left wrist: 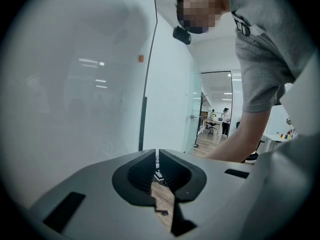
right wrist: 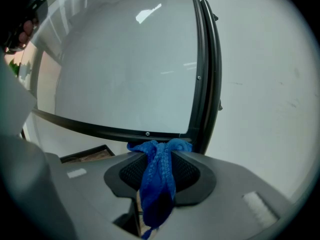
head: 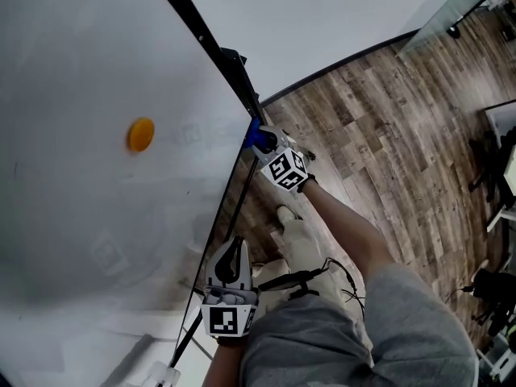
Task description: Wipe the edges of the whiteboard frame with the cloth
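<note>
One arm [head: 348, 226] outstretched, cloth [right wrist: 158, 176] against frame [right wrist: 202, 84]

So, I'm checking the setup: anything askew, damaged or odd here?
Nothing stands out. The blue knitted cloth is clamped in the right gripper by the black whiteboard frame, which looks straight and unbroken; one round orange magnet sits on the board.

Even bright light; glare on whiteboard [right wrist: 125, 59]; fisheye edges dark, possibly soft.

We are in an office: a large whiteboard [head: 72, 216], wood-plank flooring [head: 387, 127], glass partitions [left wrist: 172, 94] and, through a doorway [left wrist: 216, 109], desks [left wrist: 210, 127] with people [left wrist: 226, 115] nearby
</note>
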`<state>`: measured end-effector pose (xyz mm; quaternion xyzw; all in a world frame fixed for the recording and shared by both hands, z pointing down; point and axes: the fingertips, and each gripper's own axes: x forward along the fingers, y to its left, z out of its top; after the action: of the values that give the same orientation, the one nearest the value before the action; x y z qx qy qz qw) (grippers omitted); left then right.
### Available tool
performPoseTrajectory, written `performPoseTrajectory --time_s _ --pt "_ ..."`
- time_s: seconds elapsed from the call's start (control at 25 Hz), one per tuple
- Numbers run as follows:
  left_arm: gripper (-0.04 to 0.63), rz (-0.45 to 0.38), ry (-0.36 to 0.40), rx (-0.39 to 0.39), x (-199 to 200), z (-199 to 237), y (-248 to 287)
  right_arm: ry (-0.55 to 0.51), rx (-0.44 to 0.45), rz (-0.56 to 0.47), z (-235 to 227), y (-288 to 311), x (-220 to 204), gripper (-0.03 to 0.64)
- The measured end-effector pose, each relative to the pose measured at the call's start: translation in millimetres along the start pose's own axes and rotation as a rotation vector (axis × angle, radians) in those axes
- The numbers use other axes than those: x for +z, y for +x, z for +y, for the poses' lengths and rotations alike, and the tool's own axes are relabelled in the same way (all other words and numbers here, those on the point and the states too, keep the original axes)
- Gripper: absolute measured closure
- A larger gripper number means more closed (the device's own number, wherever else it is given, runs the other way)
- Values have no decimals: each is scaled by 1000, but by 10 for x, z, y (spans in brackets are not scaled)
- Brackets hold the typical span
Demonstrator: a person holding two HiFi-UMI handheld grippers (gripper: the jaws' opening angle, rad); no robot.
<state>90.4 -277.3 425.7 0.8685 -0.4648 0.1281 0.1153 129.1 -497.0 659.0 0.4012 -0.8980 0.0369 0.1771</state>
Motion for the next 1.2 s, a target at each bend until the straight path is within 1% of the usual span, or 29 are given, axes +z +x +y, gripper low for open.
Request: performPoseTrajectory --time_s 0.16,0.6,0.8,0.92,1.0,1.08,1.2 --pt "569 -22 13 -24 48 -43 -96 1 -10 -1 96 -22 18 472" --pt "569 9 -5 38 -120 116 -271 -6 -3 8 265 -78 51 476" --pt "569 -3 0 55 -112 205 -244 -3 2 5 293 -60 72 477" --pt "569 6 -25 73 -145 200 -295 -2 12 16 349 -109 43 477" --pt "569 12 -45 74 -139 195 -331 4 17 33 407 -177 16 477" --pt "569 -1 -35 71 -115 274 -233 -6 14 23 331 -102 80 479" --pt "569 8 -41 78 -212 312 -225 -3 30 27 428 -82 38 479"
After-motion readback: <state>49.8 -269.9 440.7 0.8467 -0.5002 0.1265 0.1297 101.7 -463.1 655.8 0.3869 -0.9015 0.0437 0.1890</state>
